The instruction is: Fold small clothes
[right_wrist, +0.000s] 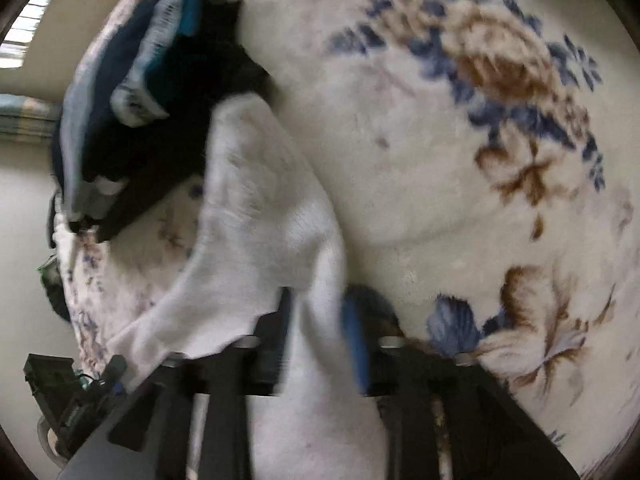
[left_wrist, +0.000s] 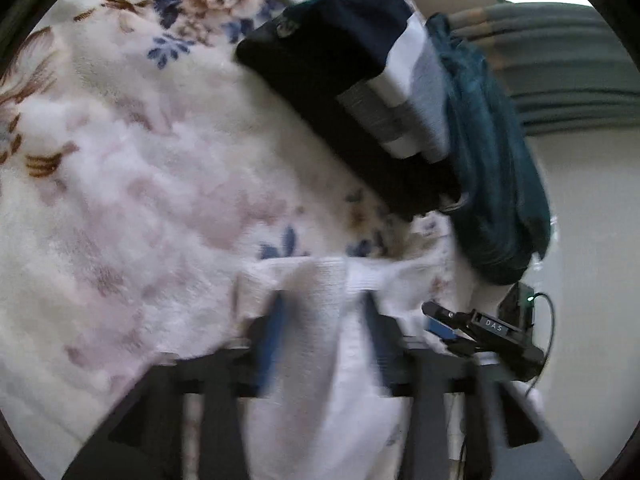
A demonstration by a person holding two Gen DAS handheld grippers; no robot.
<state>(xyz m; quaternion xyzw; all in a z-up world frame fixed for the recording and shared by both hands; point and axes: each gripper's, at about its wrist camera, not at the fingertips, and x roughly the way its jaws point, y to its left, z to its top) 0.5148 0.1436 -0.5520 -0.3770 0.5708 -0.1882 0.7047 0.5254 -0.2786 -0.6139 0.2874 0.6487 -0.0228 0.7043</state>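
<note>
A small white knit garment [left_wrist: 320,320] hangs between both grippers over a floral fleece blanket [left_wrist: 140,168]. My left gripper [left_wrist: 324,332] is shut on one end of it, the cloth passing between its blue pads. My right gripper [right_wrist: 316,336] is shut on the other end; the white garment [right_wrist: 260,208] stretches from it up and left. The right gripper [left_wrist: 472,332] also shows at the lower right of the left wrist view. The left gripper [right_wrist: 100,376] shows at the lower left of the right wrist view. Both views are blurred.
A pile of folded clothes [left_wrist: 360,80], dark navy, grey-white striped and teal, lies on the blanket's far edge; it also shows in the right wrist view [right_wrist: 152,92]. A pale wall [left_wrist: 592,240] lies beyond the blanket [right_wrist: 460,160] edge.
</note>
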